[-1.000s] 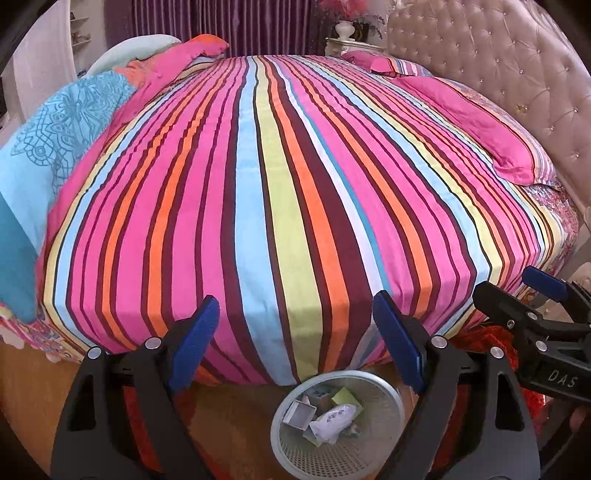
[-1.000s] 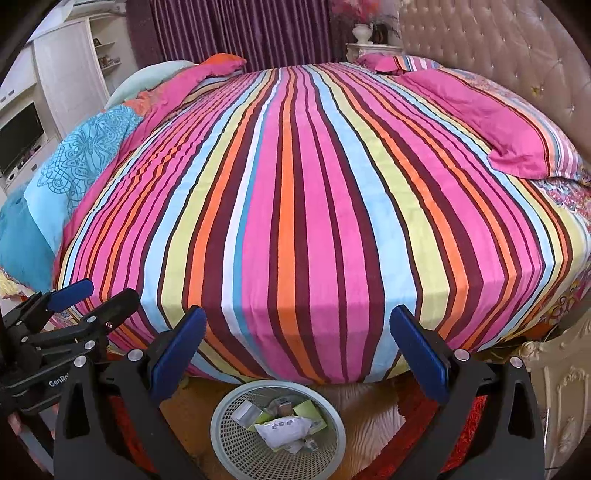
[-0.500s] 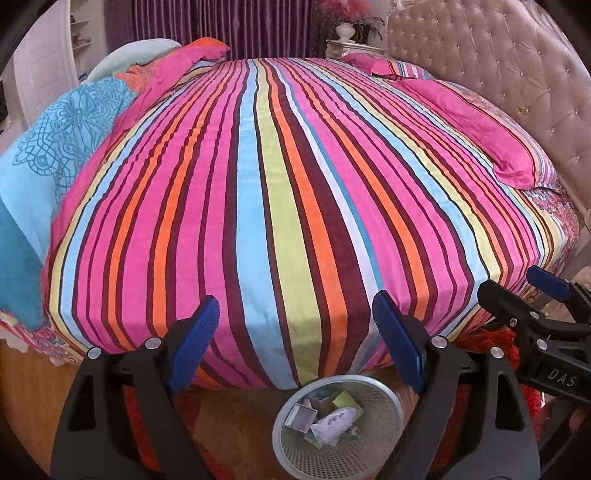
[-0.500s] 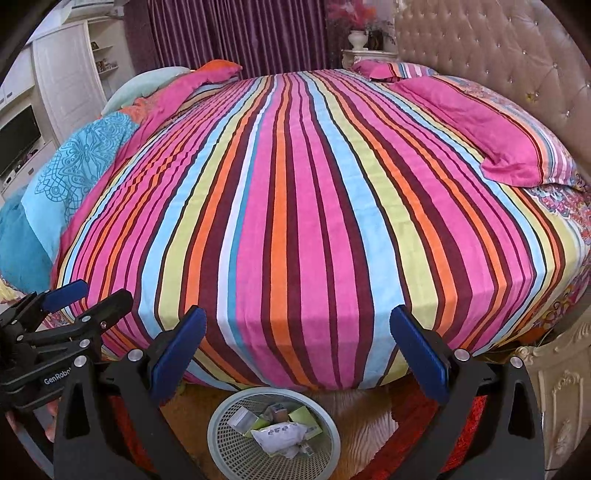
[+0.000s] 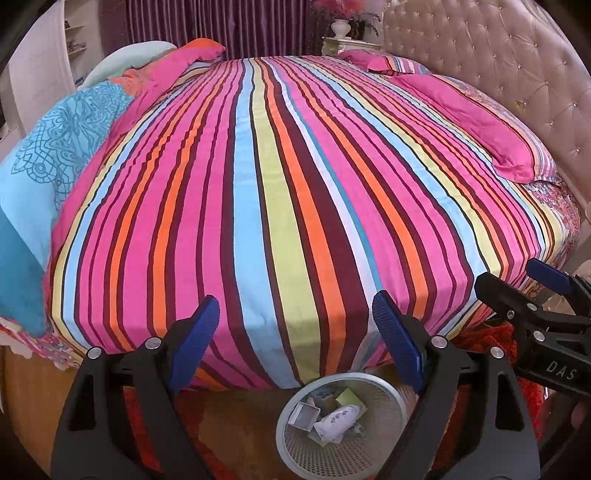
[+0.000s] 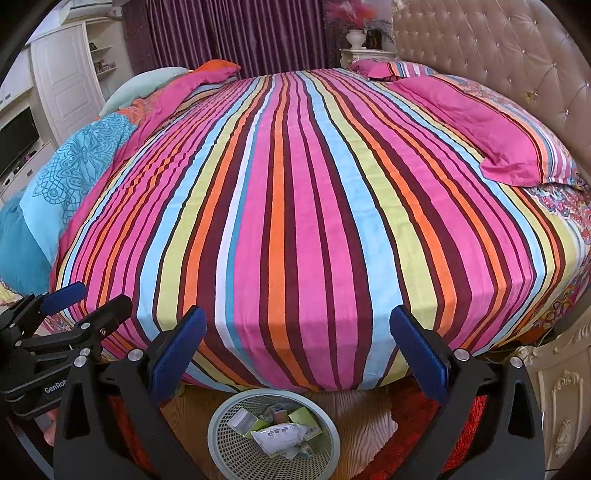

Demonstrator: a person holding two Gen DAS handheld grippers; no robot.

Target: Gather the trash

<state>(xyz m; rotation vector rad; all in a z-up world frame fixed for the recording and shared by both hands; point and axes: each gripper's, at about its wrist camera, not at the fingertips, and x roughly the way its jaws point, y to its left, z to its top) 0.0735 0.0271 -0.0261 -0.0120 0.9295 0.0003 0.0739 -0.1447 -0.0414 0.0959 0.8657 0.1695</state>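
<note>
Trash (image 5: 338,421) sits in the round mesh wastebasket (image 5: 395,400) on the wood floor, below and just ahead of both tools, at the foot of the bed. Top piece is a crumpled white wrapper with dark print (image 6: 279,435). In the right wrist view its long axis runs roughly left-right across the basket; in the left wrist view it reads diagonal, upper end toward the right finger. Under and around it: a small white open box (image 5: 303,415) on the left side, a green carton (image 5: 348,398) toward the far side, a few more small packs too cluttered to sort.

Left gripper (image 5: 295,325): jaws wide apart, nothing between them, blue pads (image 5: 395,343) facing each other. Basket is low between the fingers, offset toward the right finger.

Right gripper (image 6: 297,338): jaws also spread wide, nothing held. Basket (image 6: 218,435) is low and slightly left of centre between its fingers.

The two tools are side by side; each shows at the edge of the other's view, and the one seen from the side looks spread too.

Beyond the fingertips: striped bedspread (image 6: 295,221), stripes running straight away from the tools. Pink pillow (image 6: 491,140) far right against the tufted headboard (image 6: 498,48). Turquoise patterned quilt (image 5: 51,147) bunched far left. Red rug (image 6: 417,406) on the floor right of the basket. Purple curtains (image 6: 240,33) at the back.
</note>
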